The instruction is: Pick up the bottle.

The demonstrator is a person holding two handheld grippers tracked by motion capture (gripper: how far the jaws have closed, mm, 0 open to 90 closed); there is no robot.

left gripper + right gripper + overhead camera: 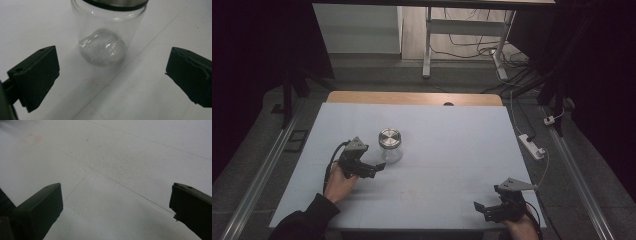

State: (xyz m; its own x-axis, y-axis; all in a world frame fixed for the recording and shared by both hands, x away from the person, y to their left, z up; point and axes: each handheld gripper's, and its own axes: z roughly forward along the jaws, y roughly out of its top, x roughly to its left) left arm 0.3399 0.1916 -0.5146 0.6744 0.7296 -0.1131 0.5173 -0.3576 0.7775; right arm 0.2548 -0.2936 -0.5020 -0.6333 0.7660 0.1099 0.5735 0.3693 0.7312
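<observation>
Hard to make out from above: glass jar (390,145) with metal lid (390,137) on the table (452,140), just beside the left gripper (374,167); jar top cut off in the left gripper view (106,32), wall clear, jaws spread wide, touching nothing. Near the front edge, right gripper (482,210) also released, over bare table; faint pink mark (31,138) seen only there.

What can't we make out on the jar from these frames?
- Jar lid top: cut off by the upper edge in the left gripper view.
- Whether the lid is screwed tight: too small in the high view.
- Pale lump at the jar's bottom: blurred by the glass, can't identify.
</observation>
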